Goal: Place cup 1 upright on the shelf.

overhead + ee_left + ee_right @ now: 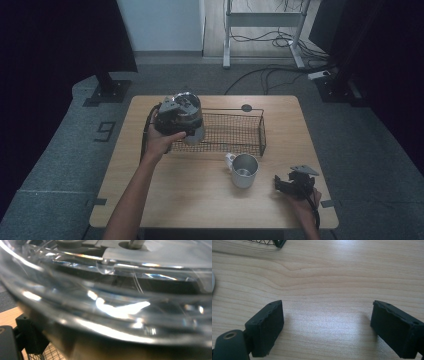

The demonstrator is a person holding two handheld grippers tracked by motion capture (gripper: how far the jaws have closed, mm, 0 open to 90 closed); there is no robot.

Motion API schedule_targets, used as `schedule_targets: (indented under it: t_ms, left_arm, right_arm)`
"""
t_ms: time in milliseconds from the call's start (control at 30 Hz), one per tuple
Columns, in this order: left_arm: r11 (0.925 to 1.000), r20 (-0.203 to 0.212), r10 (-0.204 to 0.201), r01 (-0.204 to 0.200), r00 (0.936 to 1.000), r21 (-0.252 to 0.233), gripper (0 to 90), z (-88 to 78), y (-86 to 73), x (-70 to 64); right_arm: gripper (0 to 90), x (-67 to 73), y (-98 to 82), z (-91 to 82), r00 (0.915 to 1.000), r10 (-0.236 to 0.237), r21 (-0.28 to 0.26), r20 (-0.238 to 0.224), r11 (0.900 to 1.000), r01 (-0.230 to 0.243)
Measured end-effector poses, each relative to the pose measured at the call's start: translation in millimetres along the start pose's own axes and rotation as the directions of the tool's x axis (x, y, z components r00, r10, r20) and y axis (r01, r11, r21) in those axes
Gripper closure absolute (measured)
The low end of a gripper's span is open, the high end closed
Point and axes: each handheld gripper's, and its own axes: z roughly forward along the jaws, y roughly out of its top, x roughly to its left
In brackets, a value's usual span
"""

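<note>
At the upper left of the high view, the left gripper (176, 116) is holding a round glass vessel (191, 116) with a metal top over the left end of the black wire basket (261, 131), and the person's left hand (162, 141) is wrapping around the gripper body just below it. In the left gripper view the curved clear wall of the glass vessel (120, 307) is pressing right up against the lens, with one black jaw peeking in at the lower left, so the jaws are reading as pinched on the vessel rather than spread free. Whether the vessel is already resting on the basket mesh or hanging just above it, I cannot tell.

At the lower right of the high view, the right gripper (292, 184) is lying idle on the wooden table (200, 200), and in the right gripper view its two black jaws are standing wide apart over bare wood (327, 285) with nothing between them.

Judging the progress, the vessel is looking nearly placed, while the metal mug (243, 170), sitting below the basket near the centre of the frame, is waiting outside it and probably coming next.

No brand or label is readable on any item; a mark like the digit 9 (105, 131) is showing on the grey floor at the left.
</note>
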Motion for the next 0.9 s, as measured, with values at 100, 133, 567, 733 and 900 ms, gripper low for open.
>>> schedule_targets:
  t_ms: [100, 133, 567, 733, 900]
  left_arm:
    - [1.0000, -0.002, 0.002, -0.002, 1.0000, 0.004, 4.1, 2.1, 1.2, 1.0]
    - [1.0000, -0.004, 0.003, -0.003, 1.0000, 0.006, 4.1, 3.0, 1.6, 1.3]
    - [0.9997, -0.021, -0.008, 0.008, 0.9998, 0.024, 4.1, 16.4, 2.0, 10.7]
    - [0.9997, -0.018, -0.014, 0.015, 0.9997, 0.020, 4.1, 21.8, 1.5, 13.6]
    - [0.9993, -0.026, -0.014, 0.015, 0.9996, 0.035, 4.1, 29.1, 2.4, 15.1]
  right_arm:
    - [11.2, 0.1, 0.0, 0.0, 1.0000, 0.002, 0.000, 0.001, 1.000, -0.002]
    - [11.2, 0.1, 0.0, -0.1, 1.0000, 0.002, 0.000, 0.001, 1.000, -0.002]
    - [11.6, 0.0, 0.0, -0.1, 1.0000, 0.003, -0.001, 0.002, 1.000, -0.003]
    - [11.7, 0.0, 0.0, -0.3, 1.0000, 0.003, 0.000, 0.002, 1.000, -0.003]
    - [11.7, 0.0, -0.1, -0.3, 1.0000, 0.003, 0.000, 0.002, 1.000, -0.003]
